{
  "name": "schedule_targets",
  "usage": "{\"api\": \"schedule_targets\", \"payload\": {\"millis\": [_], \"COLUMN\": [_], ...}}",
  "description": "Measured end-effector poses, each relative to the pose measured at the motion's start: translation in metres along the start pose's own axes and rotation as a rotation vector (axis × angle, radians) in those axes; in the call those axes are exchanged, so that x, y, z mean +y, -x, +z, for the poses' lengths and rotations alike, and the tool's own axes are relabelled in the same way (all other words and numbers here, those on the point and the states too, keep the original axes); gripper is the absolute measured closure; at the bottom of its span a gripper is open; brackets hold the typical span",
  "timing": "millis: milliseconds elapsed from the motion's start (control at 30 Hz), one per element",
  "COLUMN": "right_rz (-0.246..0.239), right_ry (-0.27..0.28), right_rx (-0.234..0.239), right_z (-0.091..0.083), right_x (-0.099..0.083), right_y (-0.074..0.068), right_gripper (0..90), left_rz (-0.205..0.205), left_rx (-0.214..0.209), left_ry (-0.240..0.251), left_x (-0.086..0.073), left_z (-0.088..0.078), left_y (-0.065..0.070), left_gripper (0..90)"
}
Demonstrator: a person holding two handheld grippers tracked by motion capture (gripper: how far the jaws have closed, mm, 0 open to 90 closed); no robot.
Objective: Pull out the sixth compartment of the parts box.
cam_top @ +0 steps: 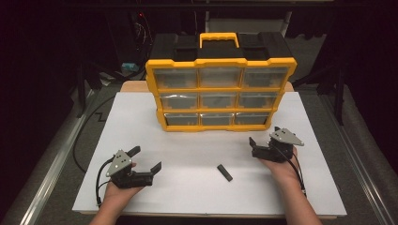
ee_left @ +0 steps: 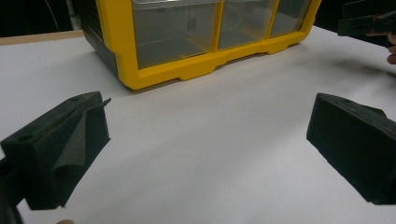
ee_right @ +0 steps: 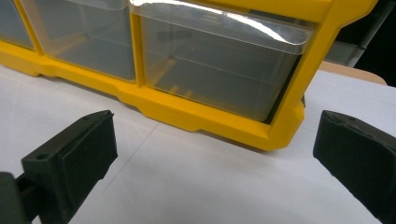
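Observation:
A yellow organizer (cam_top: 220,93) with a black body, a yellow handle and several clear drawers stands upright at the back middle of the white table (cam_top: 197,201). A small black bar (cam_top: 225,172) lies flat in front of it, between my two grippers. My left gripper (cam_top: 145,158) rests at the front left, open and holding nothing. My right gripper (cam_top: 264,137) sits at the right near the organizer's bottom corner, open as well. In the left gripper view the left gripper (ee_left: 208,140) faces the organizer (ee_left: 187,60). In the right gripper view the right gripper (ee_right: 215,154) faces the bottom right drawer (ee_right: 210,70).
The white board has bare room left and right of the organizer and along its front edge. A black cable (cam_top: 87,126) trails off the left side. Dark floor and stands surround the table. The other gripper (ee_left: 369,23) shows at the top right of the left gripper view.

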State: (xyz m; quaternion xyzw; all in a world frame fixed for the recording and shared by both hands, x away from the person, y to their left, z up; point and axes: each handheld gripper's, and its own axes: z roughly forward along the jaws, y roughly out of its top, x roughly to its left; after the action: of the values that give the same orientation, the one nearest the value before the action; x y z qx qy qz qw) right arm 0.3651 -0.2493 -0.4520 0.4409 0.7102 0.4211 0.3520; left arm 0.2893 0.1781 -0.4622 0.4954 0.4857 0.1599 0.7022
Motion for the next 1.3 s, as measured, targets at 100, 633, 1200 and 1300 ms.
{"api": "schedule_targets", "payload": {"millis": [100,633,1200,1300], "right_rz": [-0.002,-0.028,-0.155,-0.222], "right_ry": [0.002,-0.022,-0.085,-0.098], "right_rx": [-0.001,-0.014,-0.007,-0.032], "right_z": [-0.003,-0.027,-0.023,-0.023], "right_x": [0.0,-0.01,-0.018,-0.02], "right_y": [0.0,0.013,0.007,0.004], "right_gripper": [0.0,0.0,0.4,0.4], "left_rz": [0.014,0.015,0.016,0.036], "left_rx": [0.003,0.037,0.038,0.029], "left_ry": [-0.005,0.006,0.016,0.007], "left_x": [0.0,-0.001,0.001,0.0], "left_z": [0.001,0.001,0.0,0.0], "left_y": [-0.001,-0.007,-0.009,-0.008], "left_gripper": [0.2,0.2,0.2,0.2]}}
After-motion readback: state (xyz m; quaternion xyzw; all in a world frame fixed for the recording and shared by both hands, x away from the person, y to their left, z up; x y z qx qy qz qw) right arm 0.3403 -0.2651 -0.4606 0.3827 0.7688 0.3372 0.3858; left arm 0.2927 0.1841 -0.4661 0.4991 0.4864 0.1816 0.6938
